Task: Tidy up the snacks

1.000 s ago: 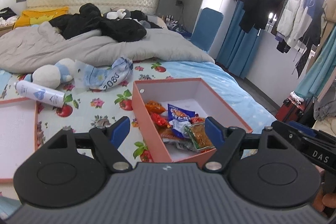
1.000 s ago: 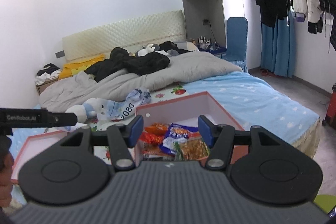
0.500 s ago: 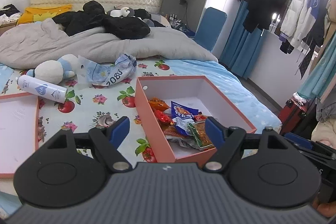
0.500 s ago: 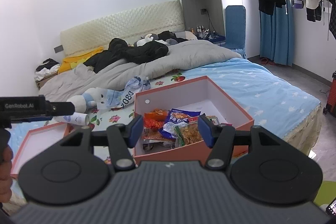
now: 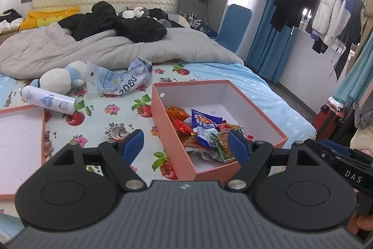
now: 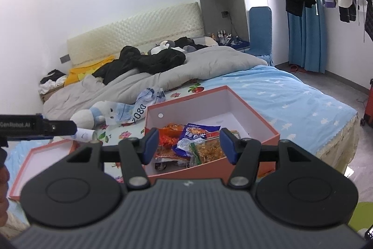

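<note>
The bed [image 5: 268,85] carries everything: a flowered sheet at its near end, a grey duvet [image 5: 121,50] heaped toward the headboard, black clothes [image 5: 130,25] on top. Around it, coats [image 5: 326,4] hang on a rail at the right, and a blue chair [image 5: 237,27] stands by the far corner.

Over the last second both cameras have risen and tipped down, so the box [image 5: 163,123] near the bed's right edge now shows its floor; a moment ago the right view saw mostly its near wall. Nothing in the box has shifted, so my judgement is that this is a change of aim toward the box, not handling.

The box lid [image 5: 21,139] lies open side up at the near left corner. A soft toy [image 5: 60,78], crumpled bag [image 5: 126,81] and white bottle [image 5: 46,100] lie between lid and duvet.

The snacks [image 5: 205,130] sit piled in the box's near end, far end bare. That fits packets just gathered in, or a jumble yet to be sorted.

The left gripper [image 5: 186,144] and right gripper [image 6: 190,144] both hover short of the box, jaws spread wide, holding nothing
</note>
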Tool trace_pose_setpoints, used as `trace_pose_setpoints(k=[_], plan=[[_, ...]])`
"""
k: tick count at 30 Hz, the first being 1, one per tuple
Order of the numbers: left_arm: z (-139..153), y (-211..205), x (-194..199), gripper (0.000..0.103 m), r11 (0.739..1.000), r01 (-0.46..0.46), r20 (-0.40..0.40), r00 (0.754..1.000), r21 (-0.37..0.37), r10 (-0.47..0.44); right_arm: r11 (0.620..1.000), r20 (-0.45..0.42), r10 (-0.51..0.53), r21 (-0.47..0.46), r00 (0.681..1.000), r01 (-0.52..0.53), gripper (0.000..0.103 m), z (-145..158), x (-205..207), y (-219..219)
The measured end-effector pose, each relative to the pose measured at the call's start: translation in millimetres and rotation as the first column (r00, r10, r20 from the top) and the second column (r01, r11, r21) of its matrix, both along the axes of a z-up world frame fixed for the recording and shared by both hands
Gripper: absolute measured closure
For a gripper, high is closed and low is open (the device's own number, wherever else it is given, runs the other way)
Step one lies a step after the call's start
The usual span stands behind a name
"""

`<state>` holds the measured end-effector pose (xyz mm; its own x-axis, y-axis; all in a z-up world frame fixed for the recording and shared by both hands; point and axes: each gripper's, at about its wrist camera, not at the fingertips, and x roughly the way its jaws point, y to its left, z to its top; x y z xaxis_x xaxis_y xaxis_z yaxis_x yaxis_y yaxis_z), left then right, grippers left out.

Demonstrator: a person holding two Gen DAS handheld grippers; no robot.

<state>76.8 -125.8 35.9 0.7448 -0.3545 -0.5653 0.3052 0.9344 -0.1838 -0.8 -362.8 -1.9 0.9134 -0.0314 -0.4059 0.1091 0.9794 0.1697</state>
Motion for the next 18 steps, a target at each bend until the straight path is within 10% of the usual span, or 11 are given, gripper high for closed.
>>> trace_pose_setpoints(k=[8, 11, 18], plan=[[6.6, 1.4, -4.9, 0.003, 1.0, -0.014, 0.032, 0.999, 0.001, 0.014, 1.0, -0.003, -0.01, -0.024, 1.0, 0.01, 0.042, 1.5, -3.2, 0.4], [8.0, 3.5, -5.1, 0.001, 1.0, -0.02, 0.028, 0.999, 0.008, 0.02, 0.998, 0.016, -0.021, -0.051, 1.0, 0.021, 0.009, 3.4, -4.0, 2.8], [7.4, 9.0, -9.1, 0.001, 0.999, -0.028, 0.029, 0.999, 0.019, 0.027, 0.998, 0.007, -0.01, -0.056, 1.0, 0.011, 0.0, 4.2, -0.2, 4.3]])
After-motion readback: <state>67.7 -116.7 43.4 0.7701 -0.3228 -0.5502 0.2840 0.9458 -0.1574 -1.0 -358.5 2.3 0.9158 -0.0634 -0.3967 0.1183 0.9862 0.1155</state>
